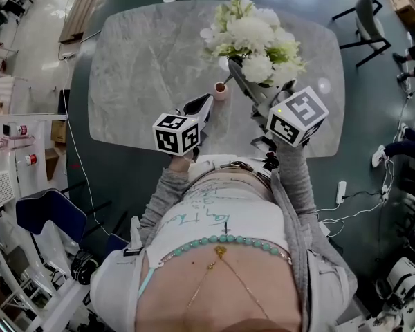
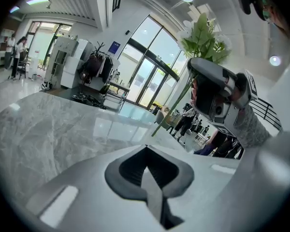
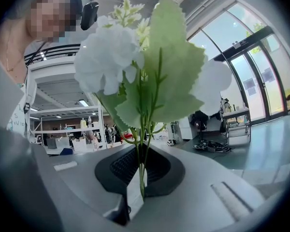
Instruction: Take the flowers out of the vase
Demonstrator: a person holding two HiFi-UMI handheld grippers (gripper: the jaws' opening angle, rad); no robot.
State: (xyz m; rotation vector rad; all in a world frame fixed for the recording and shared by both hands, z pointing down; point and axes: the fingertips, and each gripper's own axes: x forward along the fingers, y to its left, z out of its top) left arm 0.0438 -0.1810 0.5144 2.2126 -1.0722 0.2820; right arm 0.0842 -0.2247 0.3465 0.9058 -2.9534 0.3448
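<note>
Grey-veined marble tabletop [image 1: 138, 68] with rounded corners filled the centre of the head view, set over a dark teal floor [image 1: 373, 88].

Nearest the person, the left gripper [image 1: 206, 100] was positioned low over the table's near edge. Its jaws were pressed together with nothing between them.

To its right, the right gripper [image 1: 235, 69] was raised above the table. Its jaws were pinched on the thin green stems of the bunch of white artificial flowers with broad green leaves [image 1: 252, 33]. The blooms stood beyond the jaw tips, clear of the tabletop.

Between the two grippers, the small pinkish round vase [image 1: 221, 90] stood upright on the marble. One stem end lay at the vase mouth; whether it was inside could not be determined.

Beyond the table's far right corner stood a dark chair [image 1: 368, 19].
</note>
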